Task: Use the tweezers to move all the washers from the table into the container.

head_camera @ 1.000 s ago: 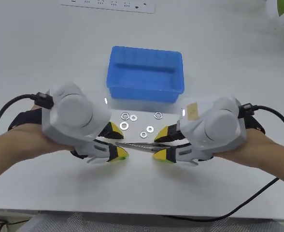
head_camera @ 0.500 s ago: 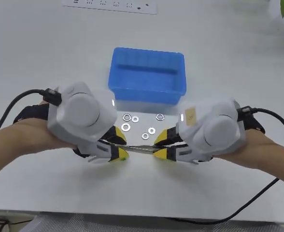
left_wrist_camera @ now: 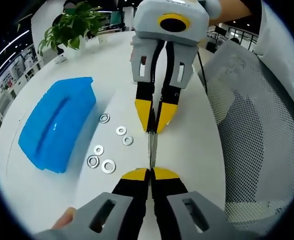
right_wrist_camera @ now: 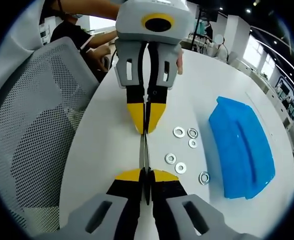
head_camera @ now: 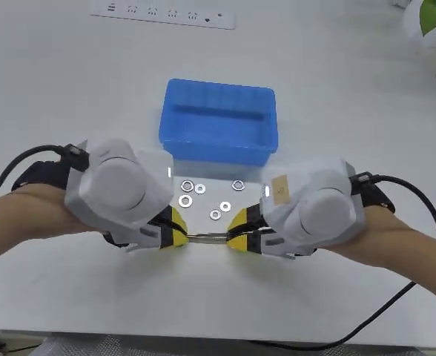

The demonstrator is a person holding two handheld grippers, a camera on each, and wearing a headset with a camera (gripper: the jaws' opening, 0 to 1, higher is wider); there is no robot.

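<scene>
Tweezers (head_camera: 205, 237) lie level just above the table (head_camera: 351, 89), long axis running 9 to 3 o'clock in head view, bridging the two grippers. Left gripper (head_camera: 175, 230) has its yellow-tipped jaws pressed together on the 9 o'clock end, right gripper (head_camera: 239, 230) likewise on the 3 o'clock end – both pinching the tweezers, tip facing tip. In the left gripper view the tweezers (left_wrist_camera: 152, 147) run straight up toward 12 into the right gripper (left_wrist_camera: 154, 117); in the right gripper view they (right_wrist_camera: 144, 150) run up into the left gripper (right_wrist_camera: 144, 120).

Both ends of the tweezers are buried in the jaws, so can't tell which end is the point, nor whether the two arms are sprung apart or squeezed – only a thin steel strip shows betw. the tips.

Six washers (head_camera: 215, 215) lie flat on the table at 12 o'clock of the tweezers, near but apart from them; the blue container (head_camera: 216, 152) sits beyond at 12, the washers outside it
</scene>
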